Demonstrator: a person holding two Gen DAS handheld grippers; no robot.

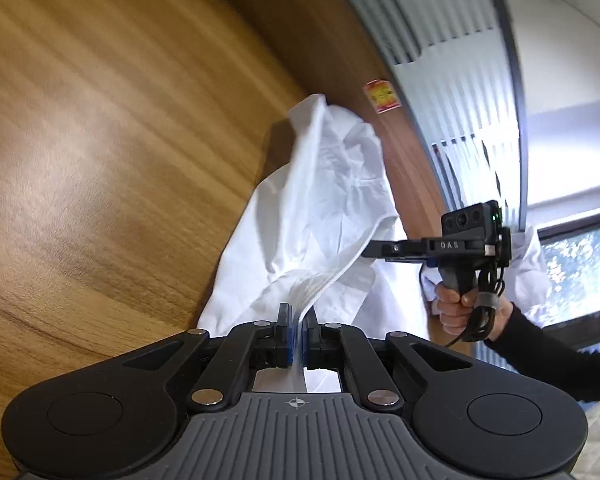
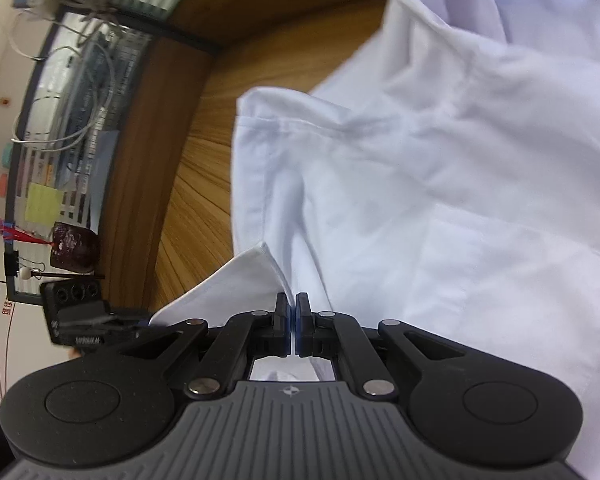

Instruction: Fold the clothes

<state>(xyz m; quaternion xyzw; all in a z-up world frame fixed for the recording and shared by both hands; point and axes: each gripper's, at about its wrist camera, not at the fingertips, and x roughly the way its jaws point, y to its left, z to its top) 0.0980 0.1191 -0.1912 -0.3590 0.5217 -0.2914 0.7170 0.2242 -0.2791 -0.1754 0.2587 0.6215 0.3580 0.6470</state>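
**Both grippers pinch the white shirt**

Left gripper (image 1: 297, 334) jaws are closed on a bunched hem of the white shirt (image 1: 312, 200). Right gripper (image 2: 292, 320) is likewise clamped on its edge. Beyond, fabric hangs above the wooden table (image 1: 100, 140).

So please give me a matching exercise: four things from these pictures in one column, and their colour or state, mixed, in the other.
Things:
1. shirt
2. table
3. sticker
4. left gripper

Colour or state:
A. red and yellow
B. shut on cloth
C. white, lifted
D. brown wood grain

Pairs: 1-C, 2-D, 3-A, 4-B
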